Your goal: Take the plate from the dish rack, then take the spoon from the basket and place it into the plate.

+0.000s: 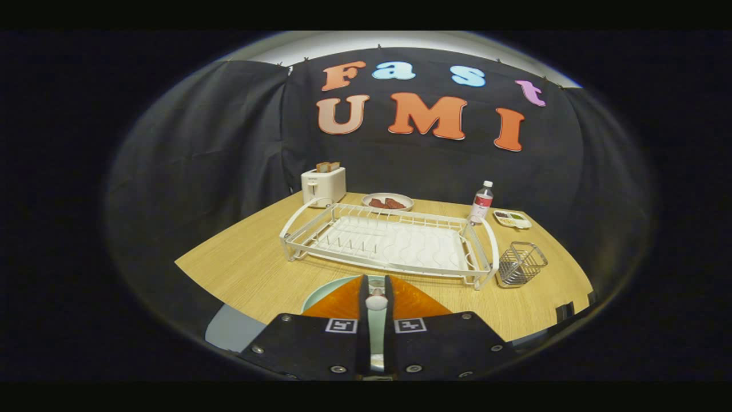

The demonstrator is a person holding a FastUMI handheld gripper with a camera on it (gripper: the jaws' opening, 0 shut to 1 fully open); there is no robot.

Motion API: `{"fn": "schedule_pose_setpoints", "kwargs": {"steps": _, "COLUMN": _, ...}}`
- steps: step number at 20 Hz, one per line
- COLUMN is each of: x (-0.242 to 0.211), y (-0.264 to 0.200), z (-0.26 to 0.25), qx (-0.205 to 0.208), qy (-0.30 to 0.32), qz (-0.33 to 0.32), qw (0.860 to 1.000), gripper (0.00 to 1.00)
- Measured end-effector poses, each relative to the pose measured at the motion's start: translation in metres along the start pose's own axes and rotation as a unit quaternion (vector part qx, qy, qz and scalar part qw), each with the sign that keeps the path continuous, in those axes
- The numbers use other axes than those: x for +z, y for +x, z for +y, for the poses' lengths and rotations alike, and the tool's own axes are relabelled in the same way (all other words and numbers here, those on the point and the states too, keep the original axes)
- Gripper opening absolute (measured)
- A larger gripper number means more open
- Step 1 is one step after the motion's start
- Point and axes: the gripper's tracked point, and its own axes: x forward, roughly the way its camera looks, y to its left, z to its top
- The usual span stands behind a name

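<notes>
Between nearly closed fingers [366, 294], spoon [376, 301] sitting gripped, handle end showing. Pale green plate [323, 290] lying just beneath fingertips, before white dish rack [389, 243]; wire basket [520, 264] standing beside rack.

1. This is a staged kitchen scene set up inside a recording booth, not a real home: black cloth [194, 149] hangs as walls behind and beside one light wooden table [246, 263].
2. Kitchen goods stand on that table: a white wire dish rack [389, 240], a white toaster holding bread slices [323, 184], a round plate of reddish food [388, 201], a clear plastic bottle with a red label [481, 202], and a small silver wire basket [520, 263].
</notes>
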Motion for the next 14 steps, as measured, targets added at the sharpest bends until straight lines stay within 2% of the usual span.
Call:
{"fn": "schedule_pose_setpoints", "kwargs": {"steps": 8, "x": -0.014, "y": 0.020, "z": 0.010, "qx": 0.018, "qy": -0.015, "qz": 0.018, "qw": 1.000, "gripper": 0.09}}
{"fn": "schedule_pose_setpoints", "kwargs": {"steps": 14, "x": -0.016, "y": 0.024, "z": 0.008, "qx": 0.017, "qy": -0.015, "qz": 0.026, "qw": 0.999, "gripper": 0.15}}
